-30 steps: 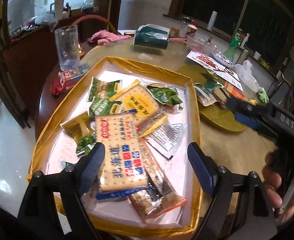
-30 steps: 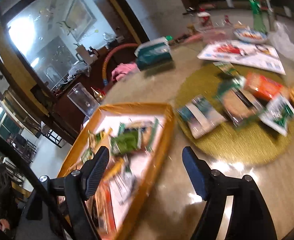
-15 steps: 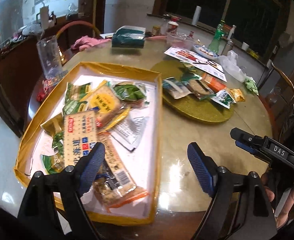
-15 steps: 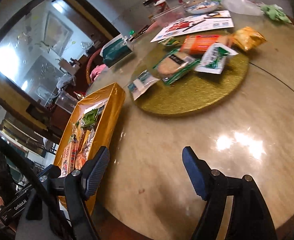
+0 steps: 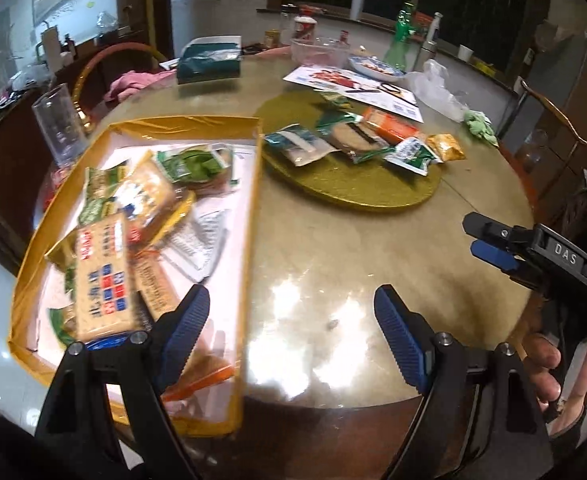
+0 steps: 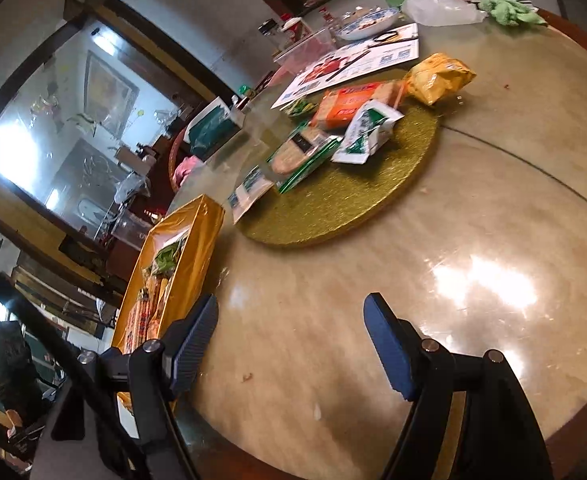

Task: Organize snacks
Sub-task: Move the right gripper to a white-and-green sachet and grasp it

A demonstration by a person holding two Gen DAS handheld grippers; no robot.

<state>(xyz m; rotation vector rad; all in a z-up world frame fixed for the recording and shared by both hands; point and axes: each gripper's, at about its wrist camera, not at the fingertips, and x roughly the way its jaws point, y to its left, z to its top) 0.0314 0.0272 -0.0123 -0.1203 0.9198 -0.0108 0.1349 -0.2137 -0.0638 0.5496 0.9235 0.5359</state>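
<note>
A gold-rimmed box (image 5: pixel 249 216) on the round table holds several snack packets, among them a cracker pack (image 5: pixel 101 276); it shows edge-on in the right wrist view (image 6: pixel 197 236). A gold round mat (image 5: pixel 357 188) (image 6: pixel 357 196) carries several more: an orange pack (image 5: pixel 389 128) (image 6: pixel 353 104), a green-white packet (image 5: pixel 411 154) (image 6: pixel 367 132), a yellow packet (image 5: pixel 445 146) (image 6: pixel 437 76). My left gripper (image 5: pixel 289 328) is open and empty above the table's near edge, beside the box. My right gripper (image 6: pixel 293 340) is open and empty over bare table; it shows at right in the left wrist view (image 5: pixel 493 248).
A clear glass (image 5: pixel 59 124) stands left of the box. A teal tissue pack (image 5: pixel 209 60), a leaflet (image 5: pixel 353 88), a clear bowl (image 5: pixel 321 50), a plate (image 5: pixel 377 68), a plastic bag (image 5: pixel 437 88) and a green cloth (image 6: pixel 509 8) lie at the far side.
Both grippers have pulled back and swung right, away from the box toward the bare table before the mat. Both stay open and empty.
</note>
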